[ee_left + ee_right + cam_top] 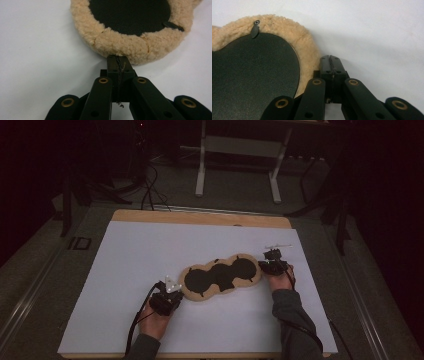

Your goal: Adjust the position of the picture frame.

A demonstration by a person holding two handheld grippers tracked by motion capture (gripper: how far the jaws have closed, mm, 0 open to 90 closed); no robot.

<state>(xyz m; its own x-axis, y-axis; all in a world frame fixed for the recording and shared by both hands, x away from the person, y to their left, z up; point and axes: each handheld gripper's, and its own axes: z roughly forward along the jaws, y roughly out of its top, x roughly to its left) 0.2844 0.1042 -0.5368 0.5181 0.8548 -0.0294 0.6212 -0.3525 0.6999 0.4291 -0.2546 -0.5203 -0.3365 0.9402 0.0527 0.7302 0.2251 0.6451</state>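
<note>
A fleece-edged frame (pixel 220 277) with three round black back panels lies face down on the white sheet (pixel 150 255) covering the table (pixel 200 216), a little toward the person's side and running slantwise from lower left to upper right; the left gripper (pixel 170 292) sits at its lower-left end and the right gripper (pixel 272 261) at its upper-right end; in the left gripper view the jaws stand pressed together, their tips touching the woolly rim (pixel 125 46), though whether any fleece is pinched between them cannot be told; in the right gripper view the jaws are likewise closed tight with nothing visible between them, lying just beside the fleece border (pixel 304 47), near a small black turn clip (pixel 255 30) held by a screw; judging by this, the work is at an early stage: both grippers are placed at opposite ends, but the frame rests flat on the sheet, unlifted, and the back panels and the clips in sight seem in place; lifting, turning or opening the frame is all left to do.
</note>
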